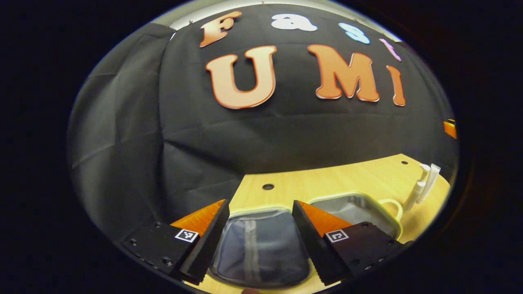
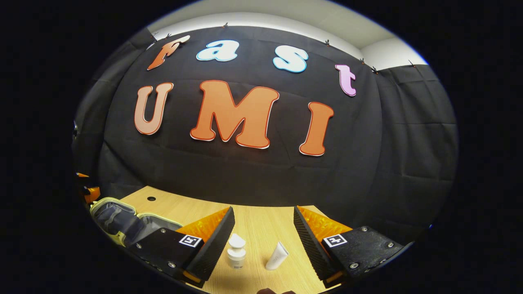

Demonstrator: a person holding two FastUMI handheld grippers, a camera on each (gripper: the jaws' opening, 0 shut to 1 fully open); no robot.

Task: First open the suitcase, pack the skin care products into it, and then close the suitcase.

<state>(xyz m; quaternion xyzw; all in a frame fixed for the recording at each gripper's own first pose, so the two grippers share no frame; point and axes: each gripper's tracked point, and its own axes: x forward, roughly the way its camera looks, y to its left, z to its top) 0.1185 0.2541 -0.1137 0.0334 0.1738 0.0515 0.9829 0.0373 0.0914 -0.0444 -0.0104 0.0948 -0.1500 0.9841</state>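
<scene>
Between the left gripper's [image 1: 260, 212] parted fingers lies the open suitcase [image 1: 261, 253] on the wooden surface [image 1: 327, 179]. Between the right gripper's [image 2: 264, 218] spread fingers stand a white bottle [image 2: 236, 251] and a white tube [image 2: 277, 256].

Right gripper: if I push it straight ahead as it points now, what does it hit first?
Probably the small white bottle standing between the open fingers of the right gripper, with the white tube lying just beside it; depth is hard to judge.
</scene>
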